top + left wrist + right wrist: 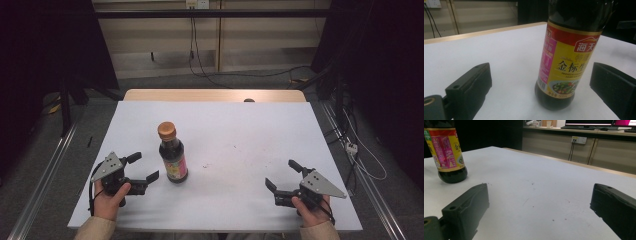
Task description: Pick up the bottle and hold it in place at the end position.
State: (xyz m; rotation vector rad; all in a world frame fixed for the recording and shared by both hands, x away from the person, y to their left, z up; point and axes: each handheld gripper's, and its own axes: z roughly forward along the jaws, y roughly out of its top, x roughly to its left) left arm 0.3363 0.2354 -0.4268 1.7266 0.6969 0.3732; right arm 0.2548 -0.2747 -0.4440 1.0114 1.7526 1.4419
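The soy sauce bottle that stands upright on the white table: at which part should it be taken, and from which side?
Probably the labelled body of the soy sauce bottle, approached level from the side of the left tongs, which are open beside it without touching. The bottle stands upright, its body is round and straight-walled, and the left gripper view shows it between the open jaws. The neck under the orange cap is narrower, so it offers less hold.

Two handheld grippers, both matte black w/ two blocky jaws. Left gripper (142, 167) carries a grey three-cornered plate on top, dotted w/ small dark holes; a black cable loops from its rear. Right gripper (282, 175) has the same grey plate. Each jaw shows a small round screw hole near its base. Person wears beige sleeves (95, 229), cuffs at both wrists.
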